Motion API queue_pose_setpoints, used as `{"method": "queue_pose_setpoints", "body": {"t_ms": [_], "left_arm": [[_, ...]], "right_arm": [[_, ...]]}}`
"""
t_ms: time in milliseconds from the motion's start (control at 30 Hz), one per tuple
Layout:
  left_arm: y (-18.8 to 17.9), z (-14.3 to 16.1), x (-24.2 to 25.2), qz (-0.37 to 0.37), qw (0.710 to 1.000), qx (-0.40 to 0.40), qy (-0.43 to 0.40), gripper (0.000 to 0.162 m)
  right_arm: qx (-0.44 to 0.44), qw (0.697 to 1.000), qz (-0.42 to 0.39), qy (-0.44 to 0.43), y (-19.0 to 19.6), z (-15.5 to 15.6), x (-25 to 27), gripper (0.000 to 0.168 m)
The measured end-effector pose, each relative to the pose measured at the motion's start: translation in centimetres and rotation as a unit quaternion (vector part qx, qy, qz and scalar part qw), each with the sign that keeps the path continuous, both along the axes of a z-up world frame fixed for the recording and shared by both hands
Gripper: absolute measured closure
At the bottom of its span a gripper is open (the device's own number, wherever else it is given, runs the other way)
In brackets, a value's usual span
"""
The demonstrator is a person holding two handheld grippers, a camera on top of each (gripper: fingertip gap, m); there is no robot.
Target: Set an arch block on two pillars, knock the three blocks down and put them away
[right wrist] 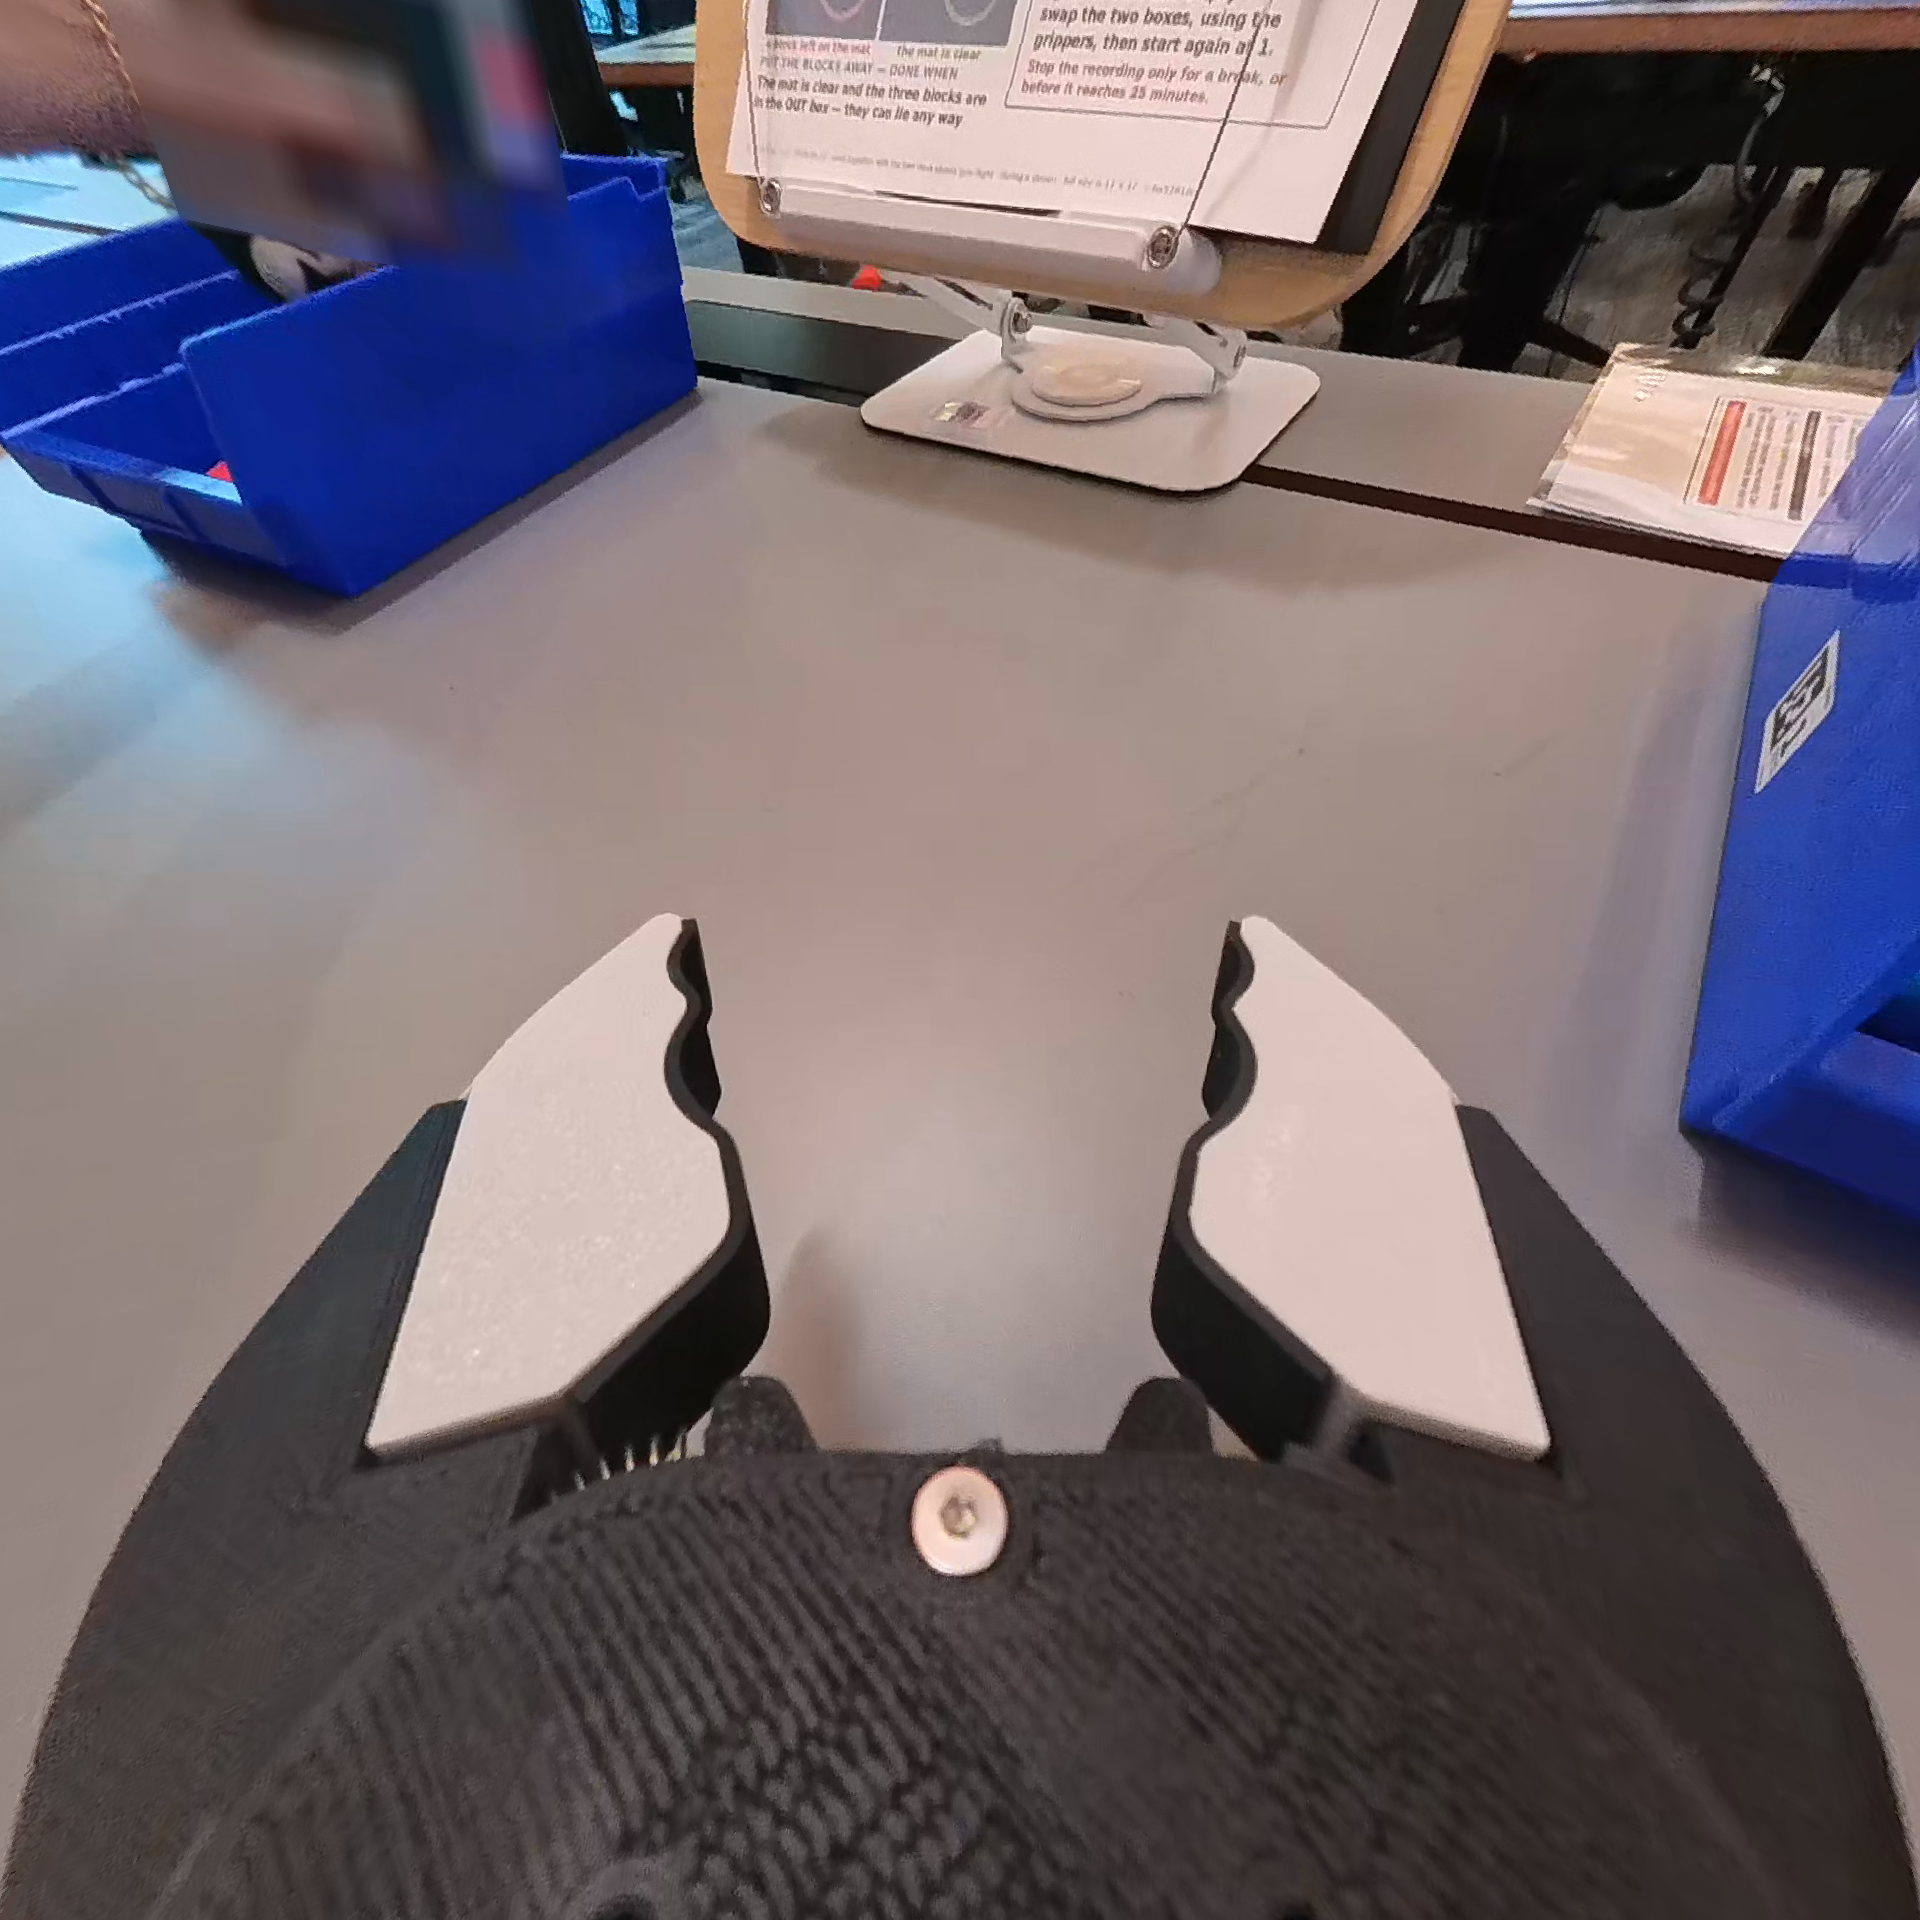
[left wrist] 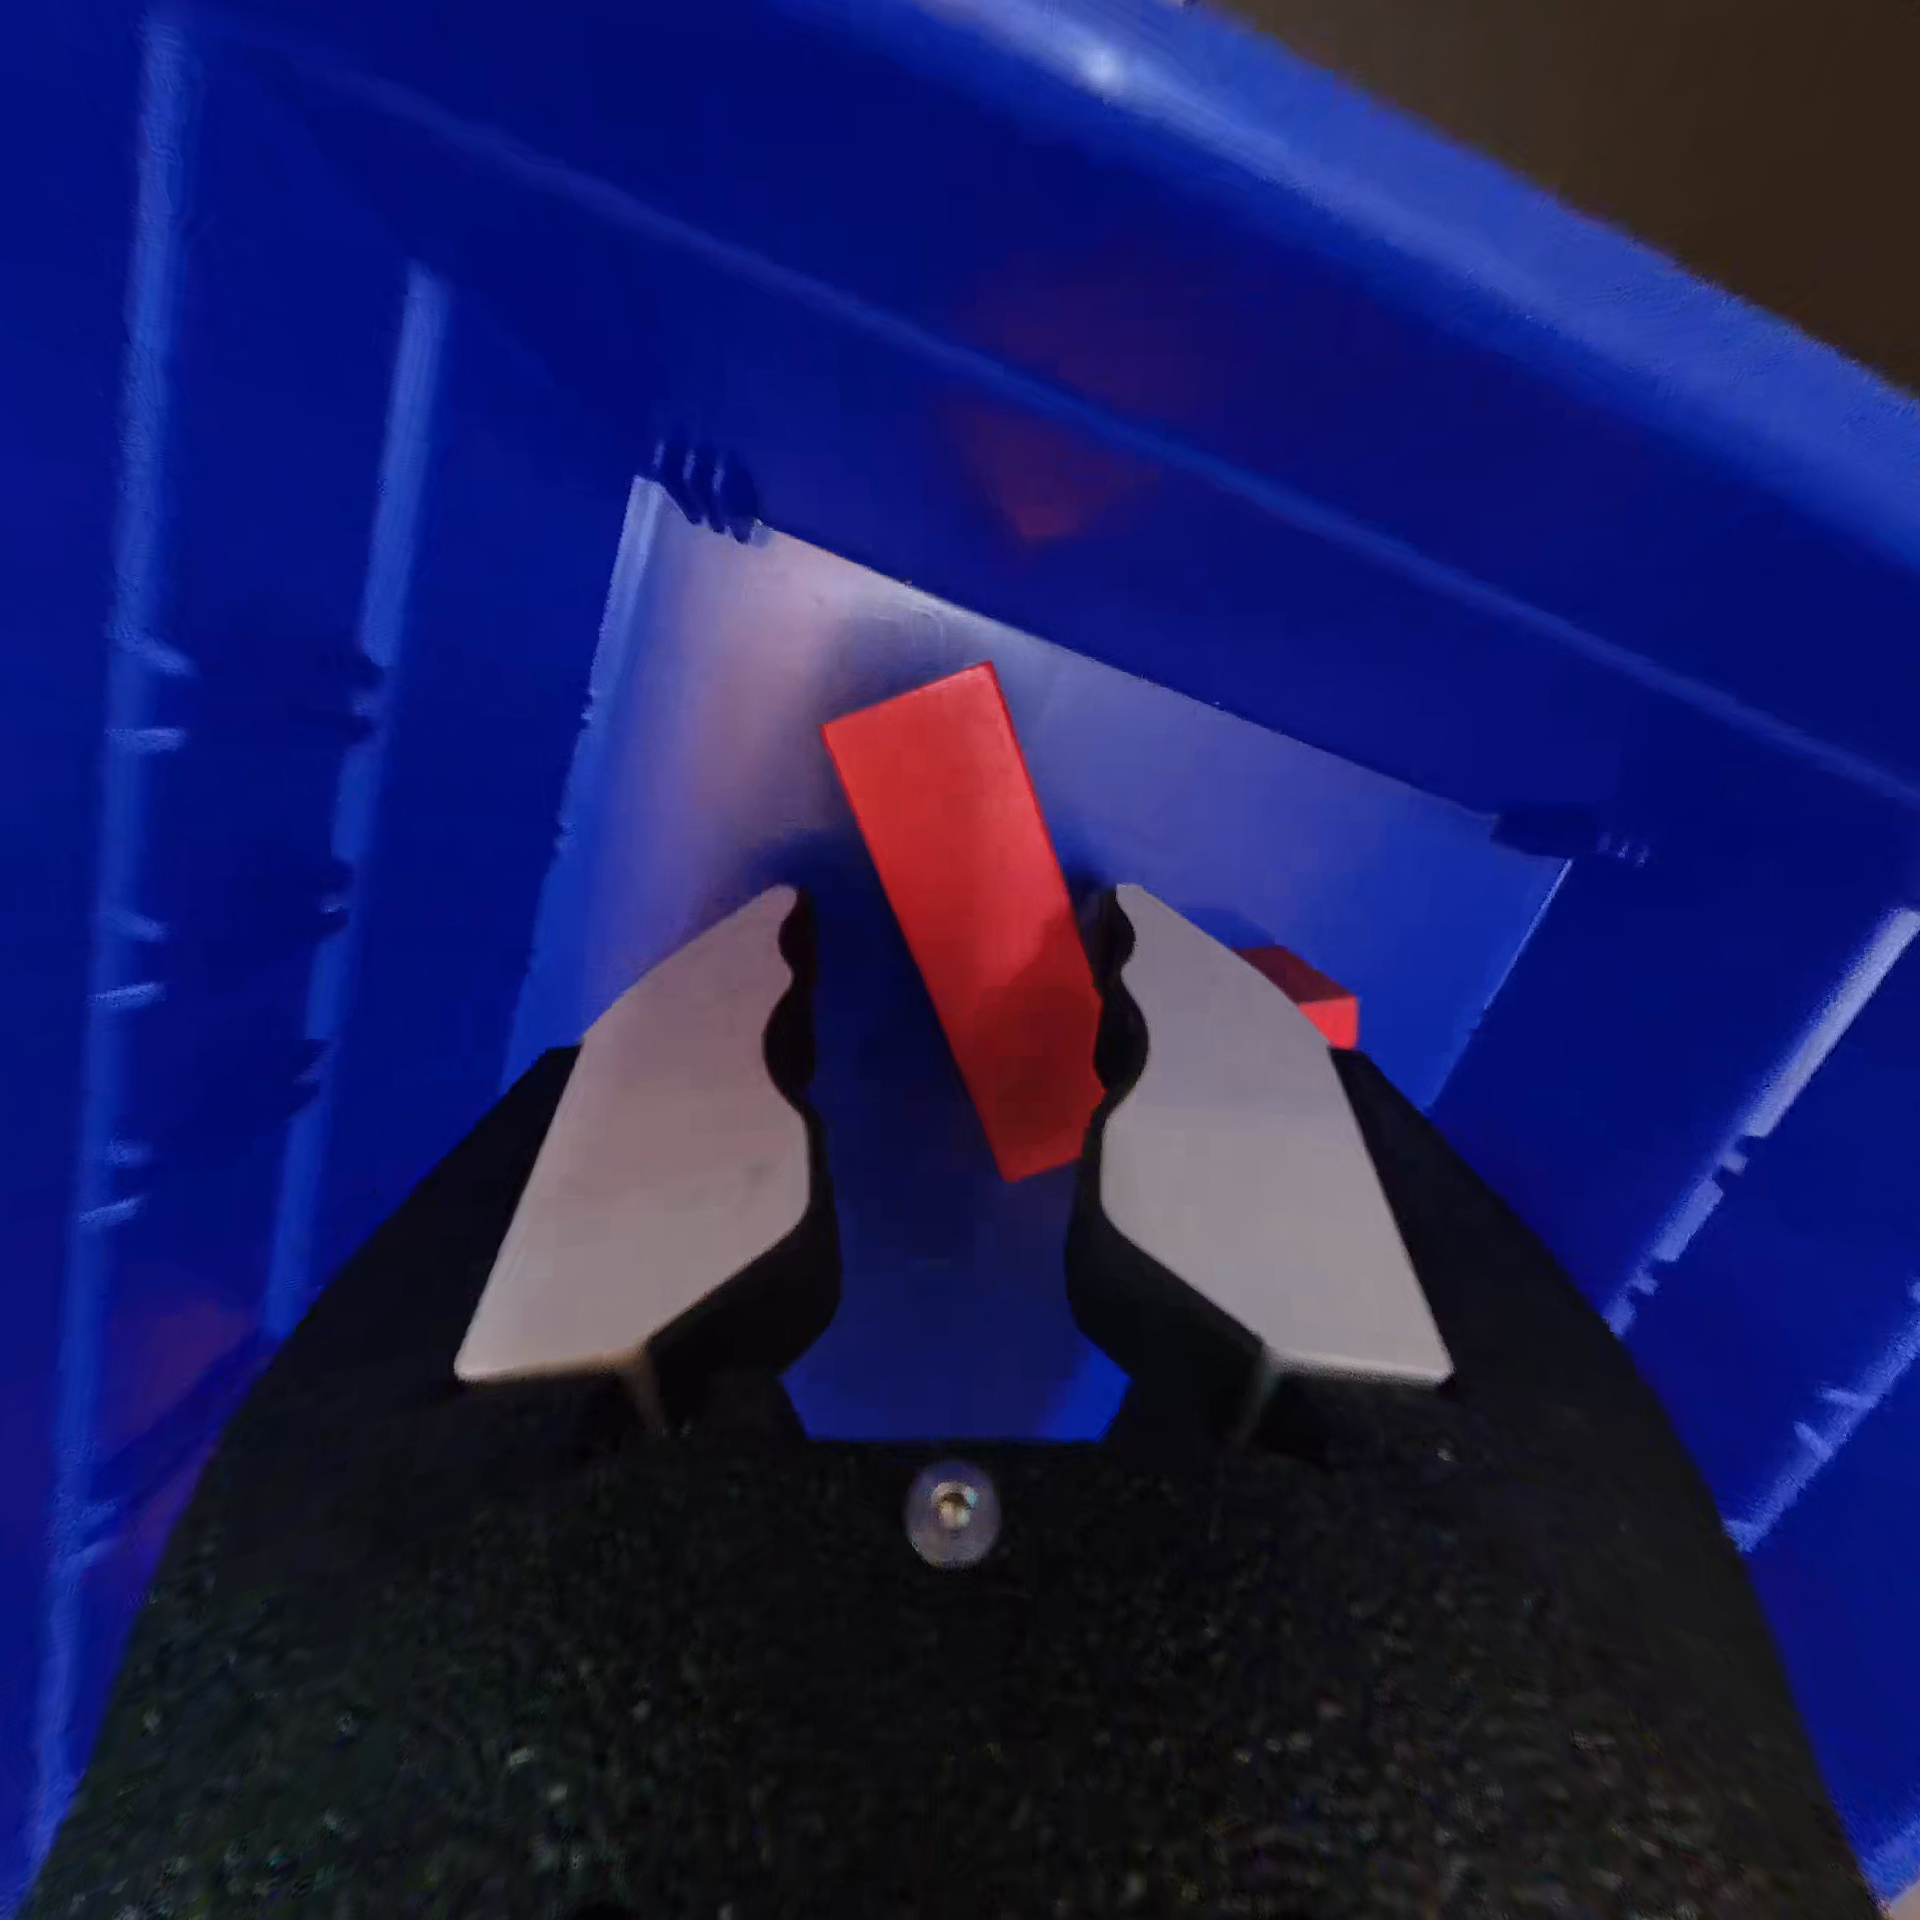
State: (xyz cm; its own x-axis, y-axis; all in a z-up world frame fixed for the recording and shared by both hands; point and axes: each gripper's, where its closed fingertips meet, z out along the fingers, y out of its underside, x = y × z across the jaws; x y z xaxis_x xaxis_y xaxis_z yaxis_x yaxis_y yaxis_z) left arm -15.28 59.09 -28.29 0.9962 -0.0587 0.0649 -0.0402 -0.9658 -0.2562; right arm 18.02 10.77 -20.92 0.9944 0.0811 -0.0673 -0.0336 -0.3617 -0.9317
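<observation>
My left gripper point(left wrist: 953, 904) reaches down into a blue plastic bin point(left wrist: 1351, 436). Its jaws stand apart over a long red block point(left wrist: 966, 914) that lies slanted on the bin floor. The block's right edge is against the right finger point(left wrist: 1236, 1122), and a gap shows on the left side. A second red block point(left wrist: 1311, 1000) lies partly hidden behind that finger. My right gripper point(right wrist: 958, 930) is open and empty, low over the grey table point(right wrist: 935, 727). In the right wrist view the left gripper point(right wrist: 364, 135) appears blurred in a hand, above the left blue bin point(right wrist: 436, 416).
A second blue bin point(right wrist: 1829, 831) with a printed tag stands at the right edge. A tilted board holding a printed sheet stands on a white base point(right wrist: 1091, 416) at the back. A sleeved paper point(right wrist: 1714, 457) lies at the back right. There is about 60 centimeters between the tips of the two grippers.
</observation>
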Motion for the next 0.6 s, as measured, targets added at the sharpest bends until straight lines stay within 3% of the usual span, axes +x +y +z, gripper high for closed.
{"method": "queue_pose_setpoints", "body": {"t_ms": [100, 367, 500, 600], "left_arm": [[0.2, -0.6, 0.0, -0.007, 1.000, 0.017, -0.002, 0.125], [-0.5, 0.2, -0.8, -0.101, 0.993, 0.055, 0.025, 0.126], [-0.8, 5.7, 0.2, -0.153, 0.977, 0.151, -0.015, 0.127], [-3.4, 12.8, 3.4, -0.226, 0.934, 0.252, -0.118, 0.128]], "right_arm": [[0.000, 1.000, 0.000, 0.004, 0.2, 0.0, 0.0, 0.075], [0.018, 0.999, 0.027, 0.018, 1.8, 1.0, -1.2, 0.078], [0.044, 0.997, 0.057, 0.020, 2.7, 3.1, -2.0, 0.078], [0.080, 0.990, 0.110, 0.028, 3.7, 5.7, -3.4, 0.081]]}}
